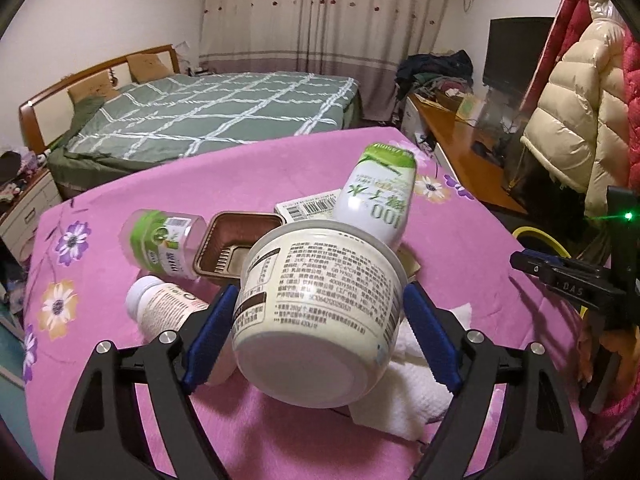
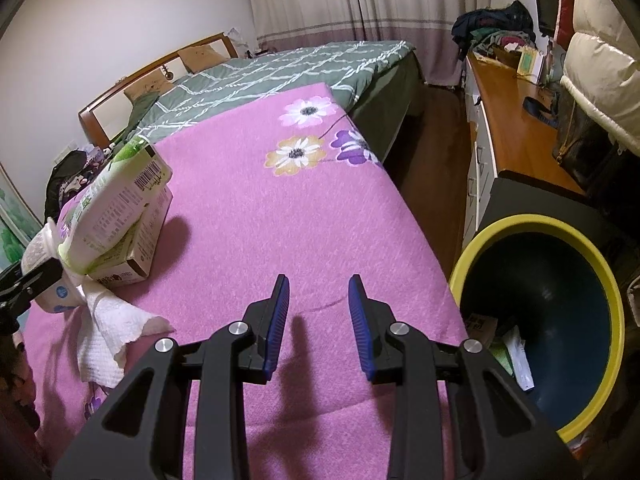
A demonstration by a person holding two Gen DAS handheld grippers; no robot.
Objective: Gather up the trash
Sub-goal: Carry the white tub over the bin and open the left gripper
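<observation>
Left hand-held gripper [image 1: 320, 320] clamped on cream tub [image 1: 320, 316], apparently lifted, tilted, above pink bench [image 1: 280, 168]. Right hand-held gripper [image 2: 319, 320]: jaws apart, nothing between. Yellow-rimmed bin [image 2: 538, 316] just right; bottle [image 1: 376, 196] farther.

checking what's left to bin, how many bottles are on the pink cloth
3: a green-and-white bottle leaning at the back, a clear green-label bottle lying left, a white-capped bottle nearest the left gripper. More may be hidden behind the tub.
</observation>
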